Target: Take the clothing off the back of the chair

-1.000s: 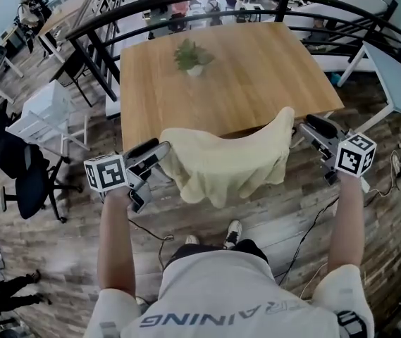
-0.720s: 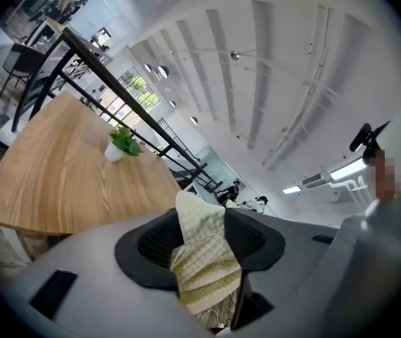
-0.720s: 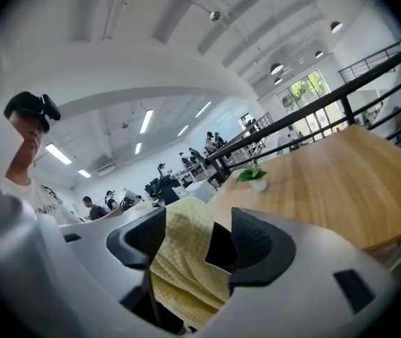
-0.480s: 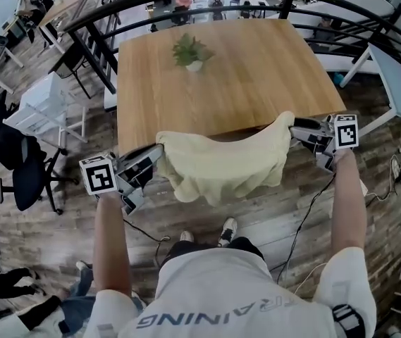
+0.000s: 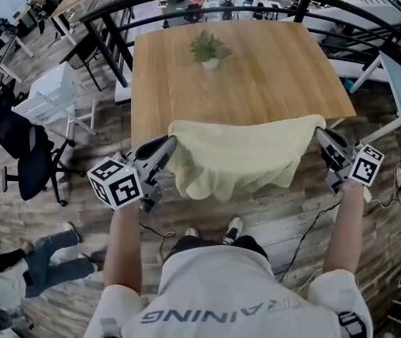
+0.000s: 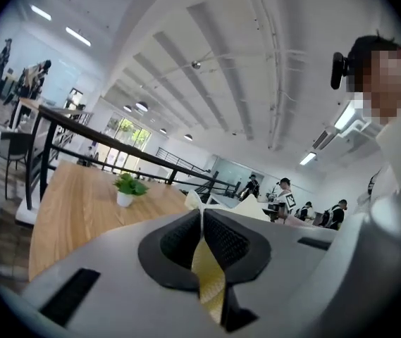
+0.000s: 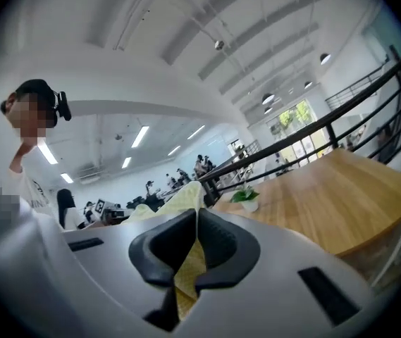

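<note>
A pale yellow garment (image 5: pixel 241 155) hangs stretched between my two grippers in front of the wooden table (image 5: pixel 256 69). My left gripper (image 5: pixel 171 142) is shut on its left top corner. My right gripper (image 5: pixel 318 134) is shut on its right top corner. The left gripper view has yellow cloth (image 6: pixel 207 273) pinched between the black pads (image 6: pixel 228 241). The same cloth (image 7: pixel 186 273) sits pinched between the pads (image 7: pixel 221 248) in the right gripper view. The chair is hidden behind the hanging garment.
A small potted plant (image 5: pixel 210 50) stands at the far side of the table. A black railing (image 5: pixel 115 9) curves behind it. A white cart (image 5: pixel 56 97) and a black office chair (image 5: pixel 17 153) stand to the left. A person's legs (image 5: pixel 45 255) lie at lower left.
Both grippers have closed on the garment's top corners and lifted it. The cloth, draped and sagging over the chair back before, now hangs spread wide and flat between them.
</note>
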### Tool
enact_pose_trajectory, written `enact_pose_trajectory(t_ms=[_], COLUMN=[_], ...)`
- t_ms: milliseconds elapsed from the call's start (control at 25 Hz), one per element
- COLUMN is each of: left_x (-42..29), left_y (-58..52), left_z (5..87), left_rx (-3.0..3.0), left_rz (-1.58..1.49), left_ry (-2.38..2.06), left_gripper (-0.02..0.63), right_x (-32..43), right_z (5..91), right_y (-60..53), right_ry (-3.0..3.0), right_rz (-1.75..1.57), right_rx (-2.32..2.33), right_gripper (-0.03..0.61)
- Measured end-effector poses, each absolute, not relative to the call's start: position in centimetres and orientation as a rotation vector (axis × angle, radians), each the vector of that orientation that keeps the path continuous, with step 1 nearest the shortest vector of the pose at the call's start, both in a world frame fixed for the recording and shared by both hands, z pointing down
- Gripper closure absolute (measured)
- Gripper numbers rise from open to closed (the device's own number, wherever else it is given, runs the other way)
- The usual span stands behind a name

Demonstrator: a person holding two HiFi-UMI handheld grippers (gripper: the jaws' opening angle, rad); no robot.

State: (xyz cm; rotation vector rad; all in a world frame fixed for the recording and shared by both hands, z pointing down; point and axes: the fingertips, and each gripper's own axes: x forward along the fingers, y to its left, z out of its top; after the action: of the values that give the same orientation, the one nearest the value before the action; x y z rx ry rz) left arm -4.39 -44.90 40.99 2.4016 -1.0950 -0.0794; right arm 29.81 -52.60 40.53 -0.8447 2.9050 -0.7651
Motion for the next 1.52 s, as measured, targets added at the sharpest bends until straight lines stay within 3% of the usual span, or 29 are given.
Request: enact_pose_trajectory(t_ms=[560,1080,1520], left_x=[-6.4,-8.9,-4.9], left_y=[-40.7,-34.7,-25.2], left_z=[35.4,35.3,35.4], left_rx=[2.644,2.626,2.589], left_rz=[-0.113,-0.140,-0.124], left_ry=[-1.309,-1.359,-1.467], left_gripper=[0.565,0.565,0.565], right_x=[29.1,26.2,29.7], right_z=[34.8,34.8,35.4], right_y=[-40.7,-31.8,-23.7], right_ry=[2.549,2.497,2.550], right_rz=[-0.300,-0.292,-0.203], right_rx=[-1.690,-1.698,-1.693], right_gripper=[0.549,0.549,0.549])
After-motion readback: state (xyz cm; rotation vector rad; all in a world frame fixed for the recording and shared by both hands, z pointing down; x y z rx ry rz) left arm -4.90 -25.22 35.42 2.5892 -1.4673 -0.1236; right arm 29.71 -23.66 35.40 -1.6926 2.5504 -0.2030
